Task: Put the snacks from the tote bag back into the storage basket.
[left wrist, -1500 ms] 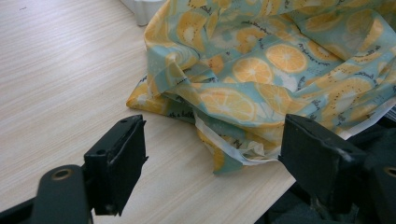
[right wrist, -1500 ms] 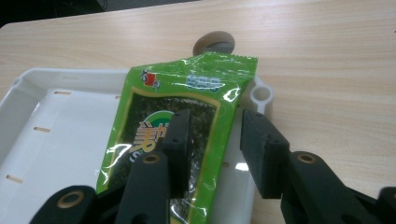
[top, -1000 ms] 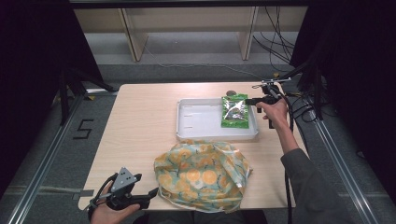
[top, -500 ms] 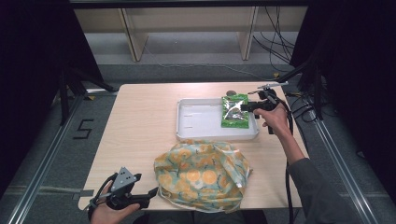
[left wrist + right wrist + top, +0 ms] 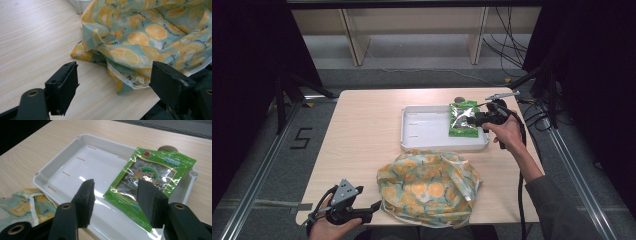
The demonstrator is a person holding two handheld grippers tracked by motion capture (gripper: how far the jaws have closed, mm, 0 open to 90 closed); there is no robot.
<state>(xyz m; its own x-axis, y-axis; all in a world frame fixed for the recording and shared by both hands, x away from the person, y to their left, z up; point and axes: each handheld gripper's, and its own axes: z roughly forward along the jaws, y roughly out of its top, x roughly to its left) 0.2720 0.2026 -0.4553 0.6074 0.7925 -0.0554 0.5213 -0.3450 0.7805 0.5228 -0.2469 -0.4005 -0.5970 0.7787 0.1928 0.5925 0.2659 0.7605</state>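
A green snack packet point(image 5: 463, 119) point(image 5: 147, 185) lies flat in the right end of a white tray point(image 5: 422, 131) point(image 5: 75, 167). My right gripper point(image 5: 476, 120) point(image 5: 115, 200) hovers open just above the packet's near edge, jaws on either side of it and nothing held. A crumpled cloth bag with an orange-slice print point(image 5: 428, 186) point(image 5: 140, 42) lies at the table's front. My left gripper point(image 5: 368, 212) point(image 5: 112, 92) rests at the front left edge, open, its jaws pointing at the bag's hem.
A small round brown object point(image 5: 459, 100) point(image 5: 167, 148) sits on the table behind the tray. Bare wooden tabletop point(image 5: 362, 130) stretches left of the tray and bag. Cables point(image 5: 522, 200) trail from the right gripper past the table's right edge.
My right gripper has come down and leftwards from beside the tray's far right corner to just over the green packet. The left gripper has stayed put.
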